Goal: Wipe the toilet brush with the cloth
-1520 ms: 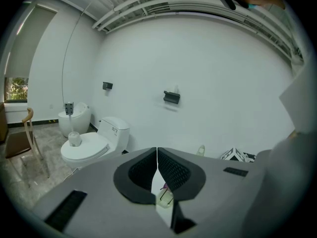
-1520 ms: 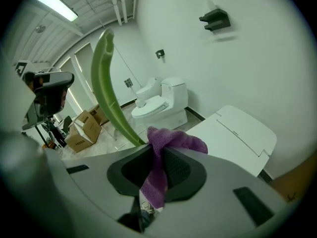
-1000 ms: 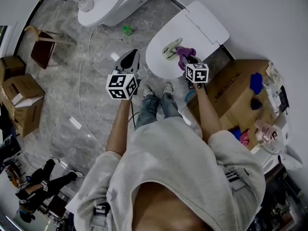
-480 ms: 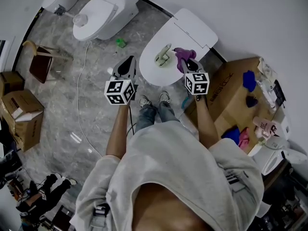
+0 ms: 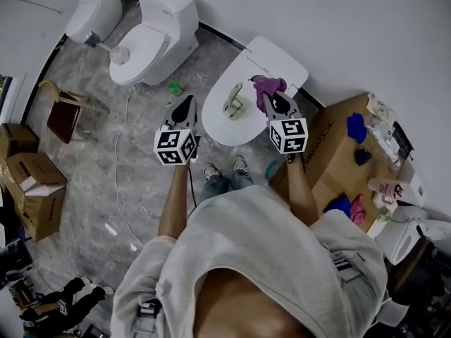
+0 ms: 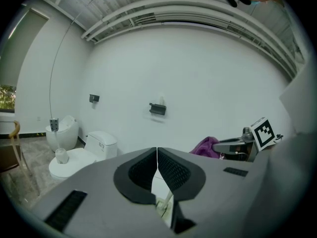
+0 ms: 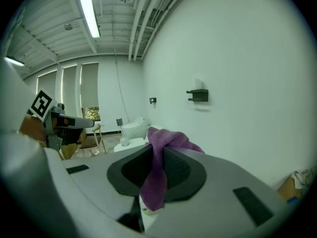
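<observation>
Right gripper view: right gripper [image 7: 157, 155] jaws pinch the purple cloth [image 7: 166, 138]. The cloth bunches over the tips and a tail hangs down between the pads. Off to the left of these jaws sits the left gripper [image 7: 74, 123], level with them and well apart.

Left gripper view: jaws pressed together, nothing between them. Below and just beyond the tips, through the gap under the pads, there is a pale item on a white surface, probably the toilet brush [image 6: 163, 206], mostly hidden here. To the right of the jaws is the right gripper with the cloth sticking out of its tips. Far left past the jaws stands a white toilet [image 6: 79, 157] against the wall.

Head view: toilet brush [image 5: 232, 103] lies on the closed toilet lid [image 5: 282, 58], between the two sets of tips and touching neither. It is nearer the right jaws. Beyond the left jaws is the second toilet. A cardboard box [image 5: 331, 157] sits right of the right gripper.
</observation>
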{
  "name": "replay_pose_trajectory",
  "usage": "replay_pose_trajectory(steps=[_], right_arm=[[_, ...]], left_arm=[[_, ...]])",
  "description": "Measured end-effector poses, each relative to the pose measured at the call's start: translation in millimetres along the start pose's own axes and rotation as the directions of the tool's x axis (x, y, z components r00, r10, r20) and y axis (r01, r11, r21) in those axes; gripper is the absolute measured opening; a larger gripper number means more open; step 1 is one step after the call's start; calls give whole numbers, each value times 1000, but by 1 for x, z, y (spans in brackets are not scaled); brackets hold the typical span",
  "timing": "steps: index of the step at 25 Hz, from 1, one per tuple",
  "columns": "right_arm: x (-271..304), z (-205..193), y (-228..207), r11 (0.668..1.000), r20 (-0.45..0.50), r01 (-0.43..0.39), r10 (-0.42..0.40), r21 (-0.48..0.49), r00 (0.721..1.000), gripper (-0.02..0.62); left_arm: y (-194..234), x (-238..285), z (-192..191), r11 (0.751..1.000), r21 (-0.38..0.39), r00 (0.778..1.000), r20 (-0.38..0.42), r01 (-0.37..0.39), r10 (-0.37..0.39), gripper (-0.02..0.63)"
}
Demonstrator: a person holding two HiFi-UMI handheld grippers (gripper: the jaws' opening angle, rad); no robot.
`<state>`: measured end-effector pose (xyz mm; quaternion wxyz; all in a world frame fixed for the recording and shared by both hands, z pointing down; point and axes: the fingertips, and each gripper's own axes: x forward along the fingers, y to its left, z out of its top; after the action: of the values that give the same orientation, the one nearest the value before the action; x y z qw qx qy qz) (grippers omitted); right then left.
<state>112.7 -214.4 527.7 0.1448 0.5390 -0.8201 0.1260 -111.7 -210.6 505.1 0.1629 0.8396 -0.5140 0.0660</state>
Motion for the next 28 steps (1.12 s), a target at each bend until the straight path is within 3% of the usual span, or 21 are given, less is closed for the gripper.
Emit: replay_pose_trajectory(steps=[15,28], right_arm=[[2,90,30,994,178,-42,60,-101,982,74],[13,106,49,990,194,-52,77,-127,978,72]], left_arm=[[4,1,68,992,124,993,118,-22,8,23],[23,-16,86,991,126,985,167,-56,34,21]])
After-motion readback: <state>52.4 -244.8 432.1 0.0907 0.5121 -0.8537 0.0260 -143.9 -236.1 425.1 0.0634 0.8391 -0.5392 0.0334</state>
